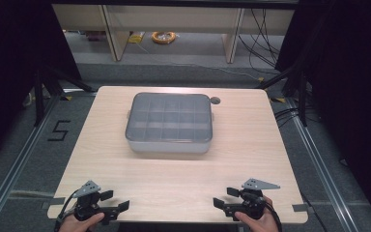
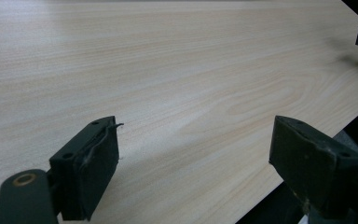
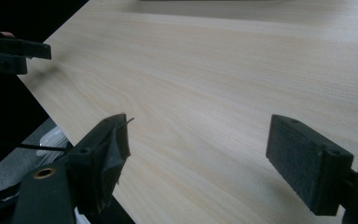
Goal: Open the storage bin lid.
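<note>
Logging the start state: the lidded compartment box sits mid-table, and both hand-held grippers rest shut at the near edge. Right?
One thing is wrong: both are open. The left hand-held gripper in the left gripper view and the right hand-held gripper in the right gripper view show jaws wide apart over bare wood. The lidded compartment box does sit mid-table, as the high view shows.

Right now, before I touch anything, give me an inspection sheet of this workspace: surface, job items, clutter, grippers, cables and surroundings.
Surface: light wood table, bare around the box.
Job's things: grey divided box with its clear lid on, centred toward the far edge; contents too unclear to tell.
Clutter: small dark round spot beside the box's far right corner.
Grippers: left gripper and right gripper at the near edge, both open, holding nothing.
Cables: one trails from each gripper; more lie on the floor at far right.
Surroundings: black curtains, shelving behind, orange coil on the floor.
</note>
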### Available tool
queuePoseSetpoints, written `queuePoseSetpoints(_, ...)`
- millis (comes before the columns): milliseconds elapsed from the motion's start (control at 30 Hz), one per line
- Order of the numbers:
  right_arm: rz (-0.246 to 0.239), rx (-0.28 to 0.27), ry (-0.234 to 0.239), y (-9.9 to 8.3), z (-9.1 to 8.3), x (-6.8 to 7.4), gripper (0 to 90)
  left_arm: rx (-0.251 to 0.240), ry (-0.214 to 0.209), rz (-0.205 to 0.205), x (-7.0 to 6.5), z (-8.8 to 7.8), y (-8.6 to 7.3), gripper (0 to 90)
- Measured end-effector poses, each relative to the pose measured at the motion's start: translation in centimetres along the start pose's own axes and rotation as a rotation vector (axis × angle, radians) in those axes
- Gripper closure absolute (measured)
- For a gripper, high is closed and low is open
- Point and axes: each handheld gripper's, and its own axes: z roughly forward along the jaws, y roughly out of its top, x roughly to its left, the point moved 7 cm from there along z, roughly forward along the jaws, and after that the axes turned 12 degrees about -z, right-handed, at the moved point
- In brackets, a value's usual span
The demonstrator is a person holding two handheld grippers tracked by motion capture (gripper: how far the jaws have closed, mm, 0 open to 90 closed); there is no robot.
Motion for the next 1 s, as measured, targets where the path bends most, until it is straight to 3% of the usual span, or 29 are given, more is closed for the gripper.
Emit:
queuePoseSetpoints(33, -0.001, 0.000, 0.000, 0.0, 0.0, 0.0, 22.1, 0.002, -0.001, 0.000, 0.1, 0.0, 0.0, 15.2)
queuePoseSetpoints(67, 0.047, 0.003, 0.024, 0.0, -0.1, 0.5, 22.1, 0.004, -0.005, -0.002, 0.1, 0.0, 0.0, 15.2)
queuePoseSetpoints(133, 0.054, -0.001, 0.025, 0.1, 0.0, 0.5, 22.5, 0.000, -0.009, -0.009, 0.0, 0.0, 0.1, 15.2)
queuePoseSetpoints(167, 0.026, 0.000, 0.004, 0.1, 0.0, 0.0, 22.5, -0.003, -0.008, -0.019, 0.1, 0.1, 0.3, 15.2)
queuePoseSetpoints(233, 0.042, -0.010, 0.024, 0.3, 0.0, 0.1, 22.7, -0.006, -0.010, -0.020, 0.1, 0.0, 0.5, 15.2)
queuePoseSetpoints(300, 0.100, -0.070, 0.086, 0.9, 0.1, -0.2, 23.4, -0.017, -0.034, -0.050, 0.1, 0.0, 1.3, 15.3)
queuePoseSetpoints(367, 0.159, -0.085, 0.092, 1.2, 0.2, -0.6, 23.7, -0.033, -0.048, -0.080, 0.0, 0.1, 2.0, 15.4)
queuePoseSetpoints(400, 0.126, -0.097, 0.088, 1.4, 0.3, -1.2, 23.8, -0.031, -0.048, -0.080, 0.1, 0.0, 2.3, 15.4)
queuePoseSetpoints(433, 0.145, -0.100, 0.086, 1.8, 0.2, -1.2, 24.2, -0.039, -0.053, -0.091, 0.1, 0.1, 2.7, 15.4)
queuePoseSetpoints(467, 0.119, -0.116, 0.070, 2.2, 0.3, -1.7, 24.4, -0.038, -0.050, -0.090, 0.2, 0.1, 3.0, 15.4)
queuePoseSetpoints(533, 0.157, -0.116, 0.078, 2.8, 0.2, -1.7, 24.9, -0.051, -0.047, -0.094, 0.3, 0.3, 3.8, 15.4)
queuePoseSetpoints(567, 0.132, -0.126, 0.081, 3.1, 0.3, -2.0, 25.1, -0.051, -0.045, -0.098, 0.4, 0.4, 4.1, 15.4)
queuePoseSetpoints(767, 0.102, -0.127, 0.075, 4.4, 1.5, -2.8, 25.9, -0.075, -0.028, -0.115, 0.8, 1.2, 6.4, 16.0)
queuePoseSetpoints(1000, 0.112, -0.130, 0.051, 6.2, 2.1, -4.6, 27.0, -0.071, -0.039, -0.122, 0.9, 2.1, 8.0, 16.8)
